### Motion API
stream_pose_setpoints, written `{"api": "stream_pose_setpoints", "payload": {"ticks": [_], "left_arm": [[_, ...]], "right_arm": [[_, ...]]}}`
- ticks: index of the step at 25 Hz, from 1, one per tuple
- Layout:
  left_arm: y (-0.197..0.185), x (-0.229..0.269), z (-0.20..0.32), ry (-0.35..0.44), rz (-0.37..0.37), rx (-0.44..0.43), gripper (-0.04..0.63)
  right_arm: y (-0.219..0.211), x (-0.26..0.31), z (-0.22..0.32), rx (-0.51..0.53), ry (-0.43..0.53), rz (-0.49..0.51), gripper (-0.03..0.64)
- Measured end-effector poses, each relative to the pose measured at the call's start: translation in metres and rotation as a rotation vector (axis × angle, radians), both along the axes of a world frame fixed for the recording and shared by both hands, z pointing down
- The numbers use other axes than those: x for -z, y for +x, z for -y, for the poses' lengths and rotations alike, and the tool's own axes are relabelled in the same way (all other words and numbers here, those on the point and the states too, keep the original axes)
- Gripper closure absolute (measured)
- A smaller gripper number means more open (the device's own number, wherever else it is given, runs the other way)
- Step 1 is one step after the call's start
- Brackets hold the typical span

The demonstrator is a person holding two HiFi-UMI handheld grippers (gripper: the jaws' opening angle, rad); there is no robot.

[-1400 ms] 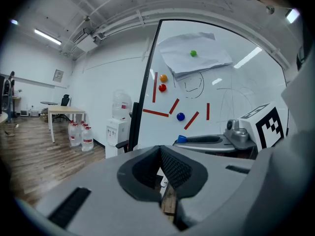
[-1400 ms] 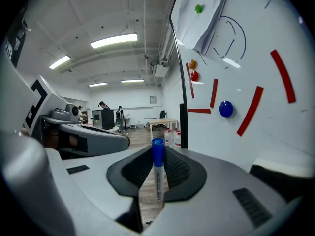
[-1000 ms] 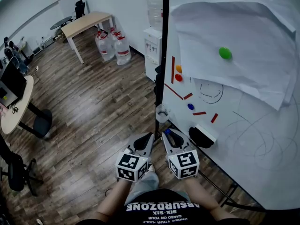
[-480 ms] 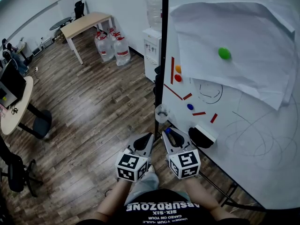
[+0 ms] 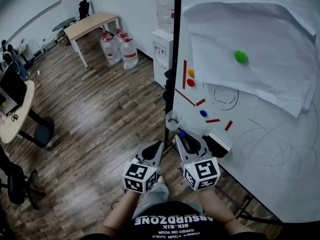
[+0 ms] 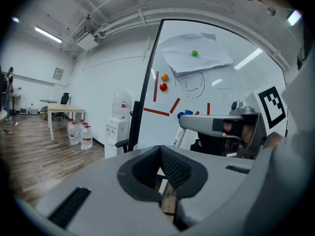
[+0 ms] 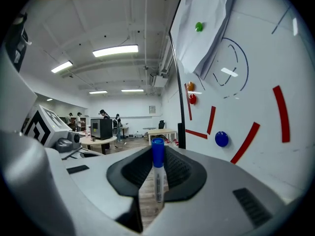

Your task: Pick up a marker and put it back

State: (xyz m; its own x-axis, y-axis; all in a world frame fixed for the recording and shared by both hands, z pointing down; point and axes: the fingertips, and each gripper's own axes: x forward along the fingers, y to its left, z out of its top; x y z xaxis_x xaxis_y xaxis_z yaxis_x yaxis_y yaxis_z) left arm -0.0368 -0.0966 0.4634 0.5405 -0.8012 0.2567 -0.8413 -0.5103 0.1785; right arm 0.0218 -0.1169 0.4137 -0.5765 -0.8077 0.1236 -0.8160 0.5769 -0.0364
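- Whiteboard [image 5: 260, 134] stands at the right, over a wood floor [image 5: 100, 109].
- Right gripper [image 5: 185, 140] is clenched on the marker [image 7: 157, 173], which is upright with its blue cap on top, near the board.
- Left gripper [image 5: 152, 151] hangs just beside it, jaws together and empty.

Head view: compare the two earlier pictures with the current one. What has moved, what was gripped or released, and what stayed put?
The right gripper, shut on the blue-capped marker throughout, has shifted slightly up the picture and to the right, nearer the eraser. Nothing was newly taken or let go. The left gripper, the eraser and the green magnet stayed as they were.
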Motion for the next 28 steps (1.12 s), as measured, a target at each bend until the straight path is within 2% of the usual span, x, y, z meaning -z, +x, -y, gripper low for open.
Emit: {"api": "stream_pose_setpoints", "payload": {"ticks": [8,28], "left_arm": [[0.002,0.007,0.001,0.009,-0.014,-0.006,0.588],[-0.005,-0.006,0.019,-0.010,-0.007,0.007,0.588]], "right_arm": [[0.000,0.022,0.001,0.001,0.046,0.018,0.551],[-0.007,0.032,0.034,0.005,0.075,0.015,0.551]]}}
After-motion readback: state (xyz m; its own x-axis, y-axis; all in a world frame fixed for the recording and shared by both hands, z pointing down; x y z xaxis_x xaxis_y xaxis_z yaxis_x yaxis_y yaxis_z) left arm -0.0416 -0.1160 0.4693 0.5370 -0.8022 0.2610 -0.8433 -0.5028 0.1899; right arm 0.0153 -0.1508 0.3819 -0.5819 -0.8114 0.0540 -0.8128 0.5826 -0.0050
